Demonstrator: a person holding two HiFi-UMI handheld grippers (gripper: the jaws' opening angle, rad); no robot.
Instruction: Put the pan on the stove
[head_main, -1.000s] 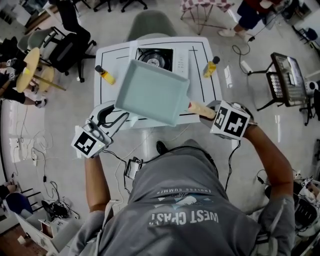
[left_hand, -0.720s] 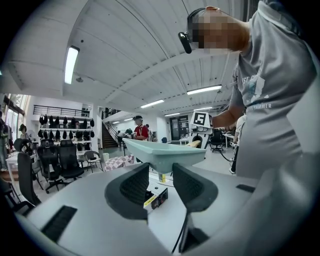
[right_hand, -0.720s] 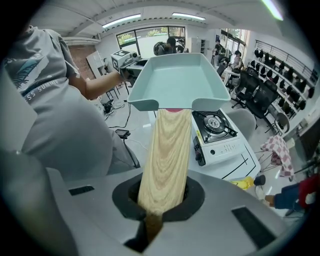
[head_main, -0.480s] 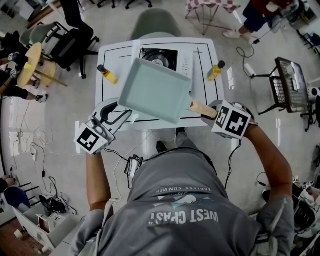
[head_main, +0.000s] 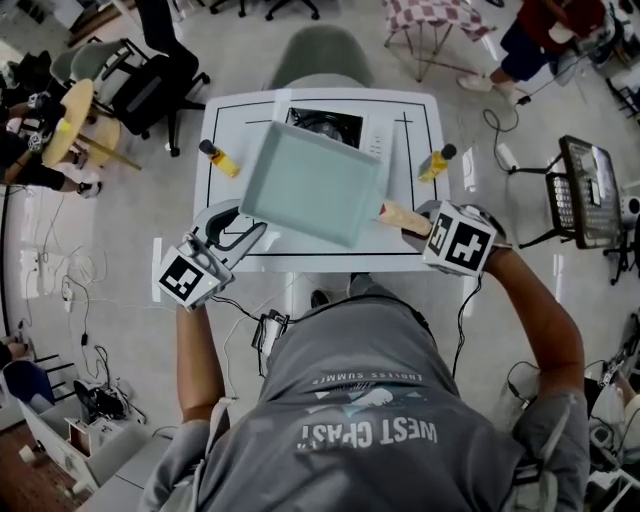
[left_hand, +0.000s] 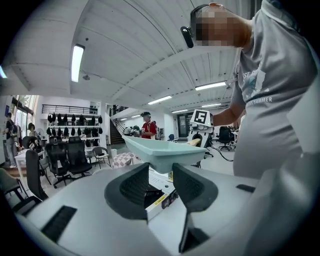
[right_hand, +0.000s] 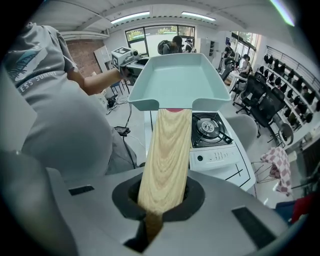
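Head view: left gripper (head_main: 243, 228) stands jaws apart and empty just beside the pan (head_main: 310, 180), a square, smooth, pale-green vessel with raised walls. It has been carried slightly forward and hangs partly over the stove (head_main: 325, 122) and its black burner, not yet set down. Right gripper (head_main: 418, 222) is clamped tight on the flat, light-grained wooden handle (head_main: 398, 213).

Open workshop hall: pale floor, white ceiling

A glossy pale grey floor (head_main: 120, 230) carries loose black cables (head_main: 70, 290), black swivel office chairs (head_main: 150, 70), a round light-wood table (head_main: 65, 125), a grey-green shell chair (head_main: 325, 50) and a red-checked folding table (head_main: 430, 15). Overhead is a white ribbed ceiling (left_hand: 130, 45) with long tube lights (left_hand: 76, 62) — and a brown brick wall (right_hand: 92, 57) stands beside tall windows (right_hand: 150, 34).
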